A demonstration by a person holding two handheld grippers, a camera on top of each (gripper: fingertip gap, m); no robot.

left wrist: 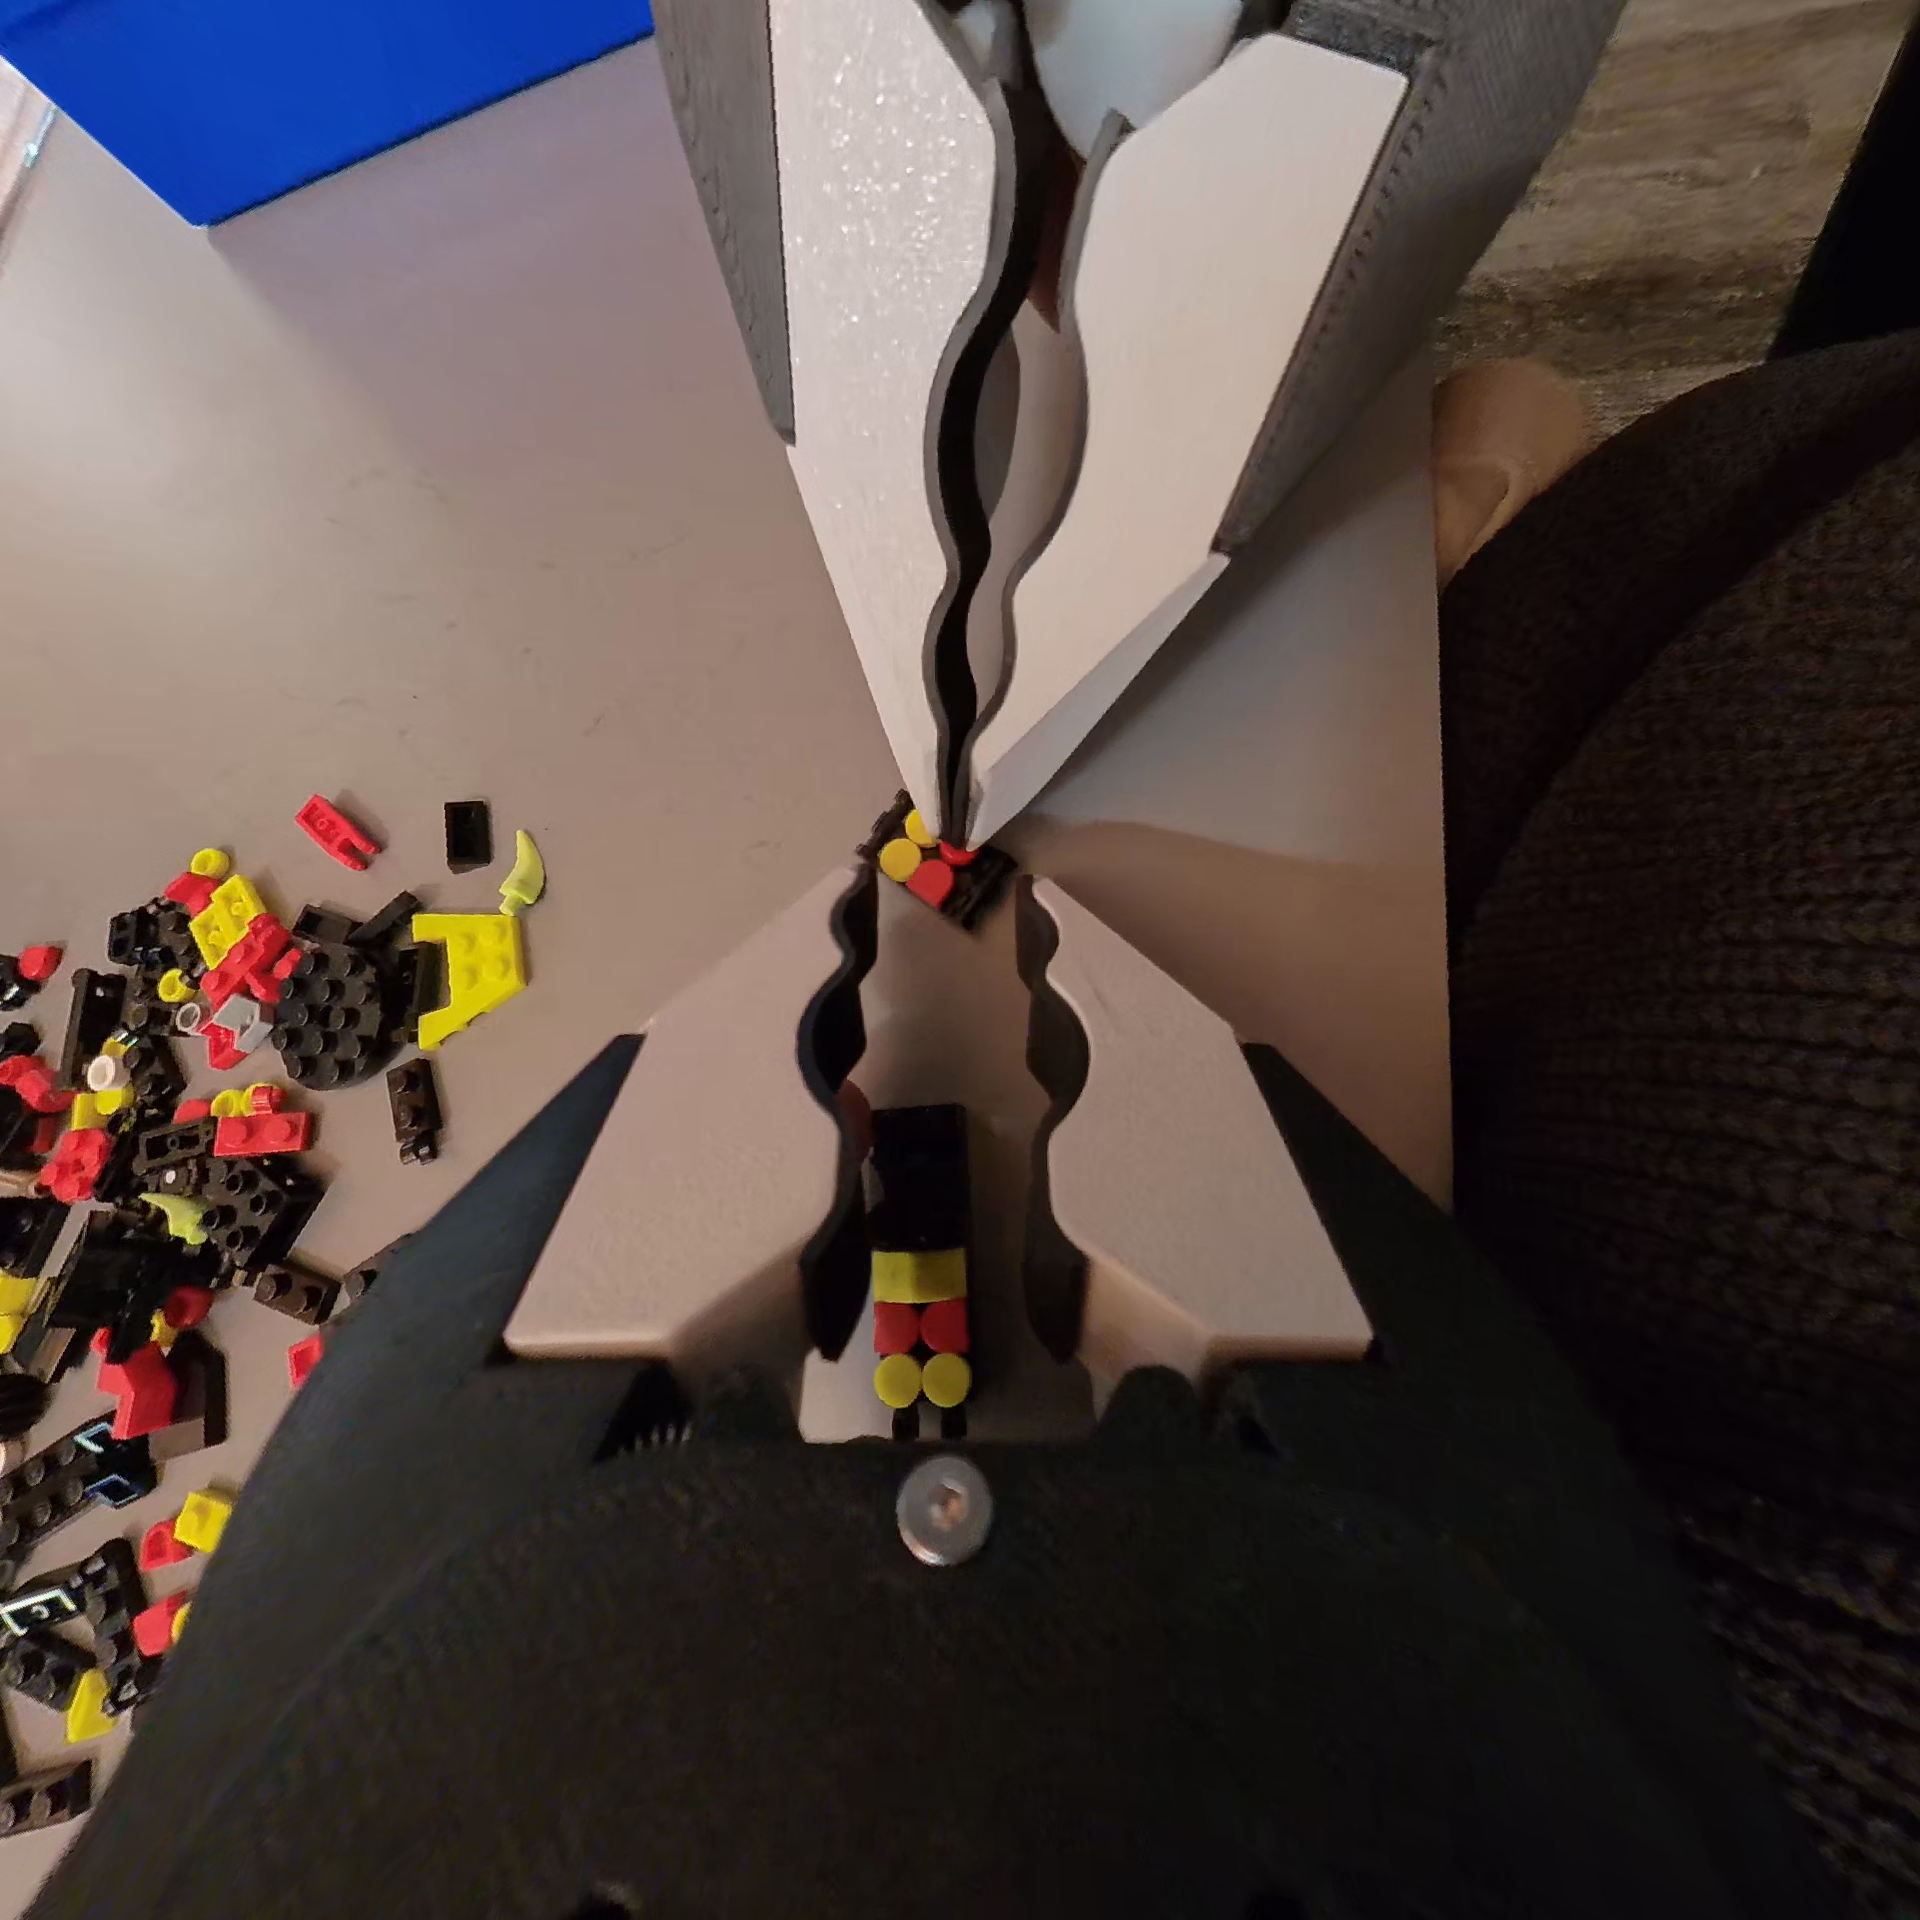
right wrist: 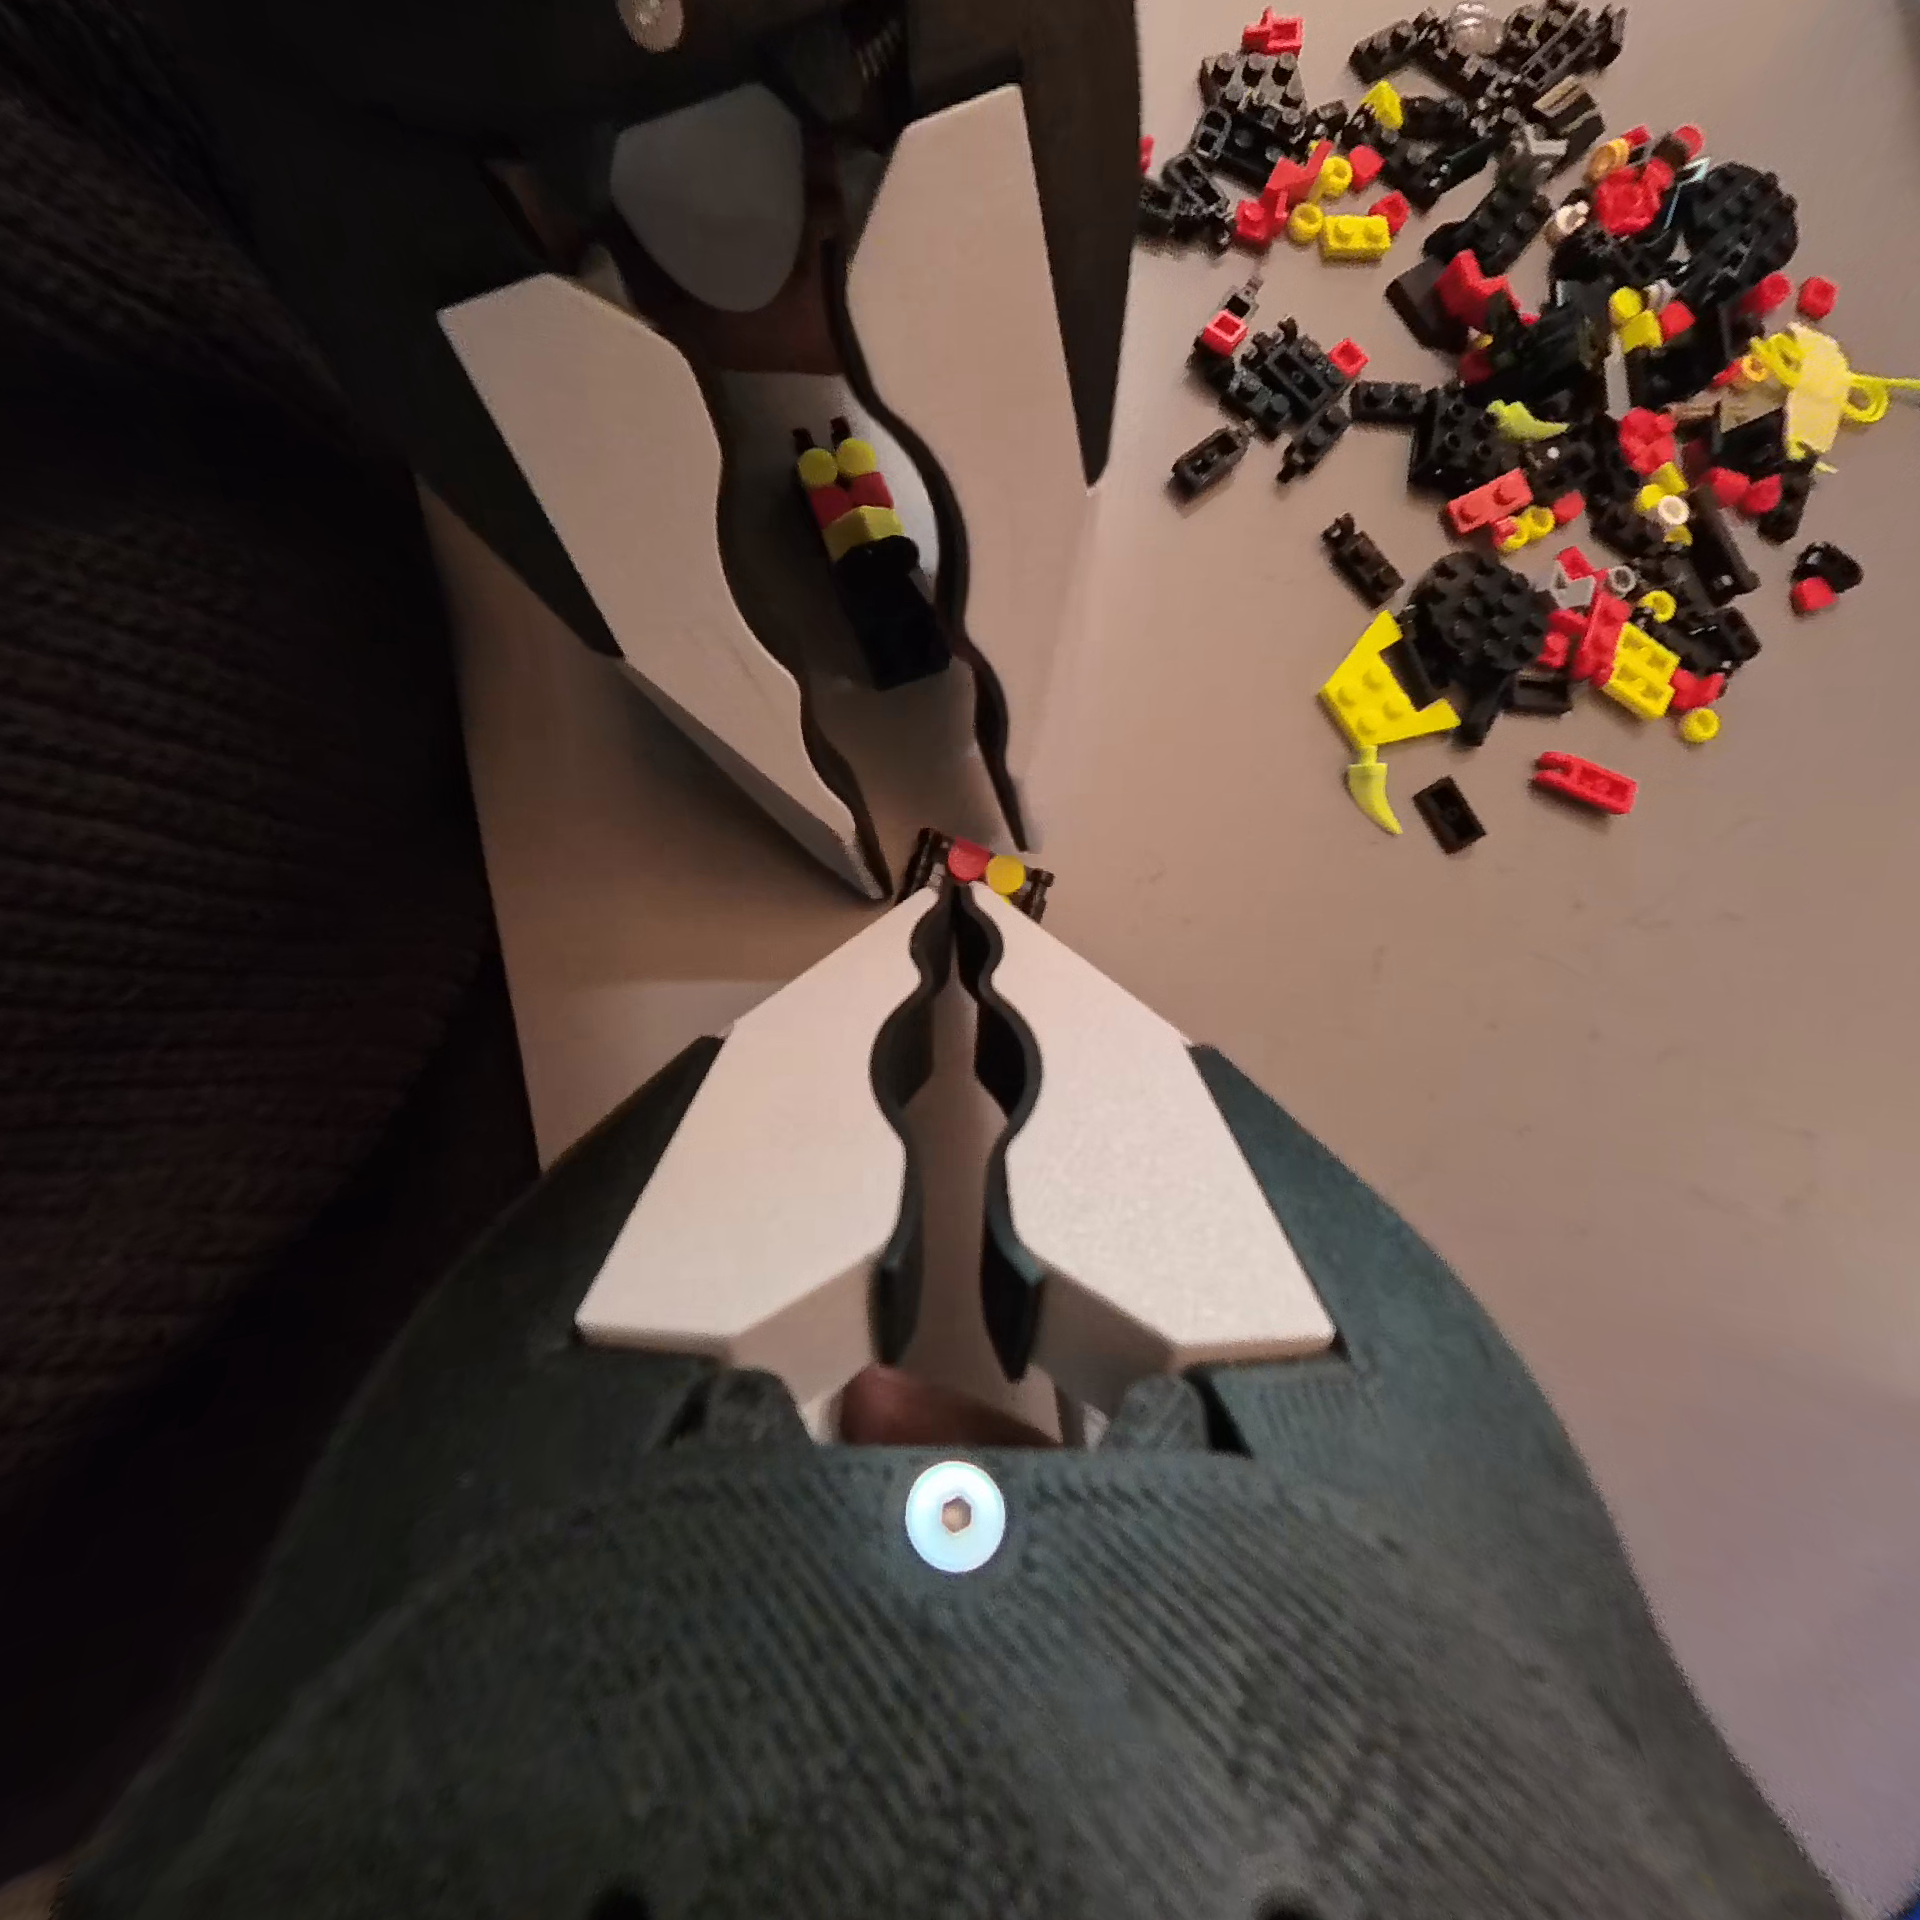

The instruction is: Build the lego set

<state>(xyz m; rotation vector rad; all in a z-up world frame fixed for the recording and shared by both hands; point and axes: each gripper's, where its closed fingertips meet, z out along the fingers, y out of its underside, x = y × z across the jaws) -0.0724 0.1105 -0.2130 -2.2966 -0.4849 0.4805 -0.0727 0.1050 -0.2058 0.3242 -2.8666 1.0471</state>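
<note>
A small black plate (left wrist: 971,896) carrying yellow and red round pieces lies on the grey table (left wrist: 468,520); it also shows in the right wrist view (right wrist: 1006,875). My right gripper (left wrist: 958,829) (right wrist: 954,896) comes down on it from the far side, shut on a small red round piece (left wrist: 958,855) held at the plate. My left gripper (left wrist: 940,888) (right wrist: 945,857) is open and empty, its tips on either side of the plate. A longer black build with yellow and red pieces (left wrist: 920,1268) (right wrist: 868,551) lies on the table between the left fingers.
A pile of loose black, red and yellow bricks (left wrist: 208,1091) (right wrist: 1558,416) lies to one side, with a yellow wedge plate (left wrist: 473,971) at its edge. A blue box (left wrist: 312,94) stands at the far corner. A person's dark knit garment (left wrist: 1714,935) is beside the table edge. Both grippers' tips are close together, under 4 cm apart.
</note>
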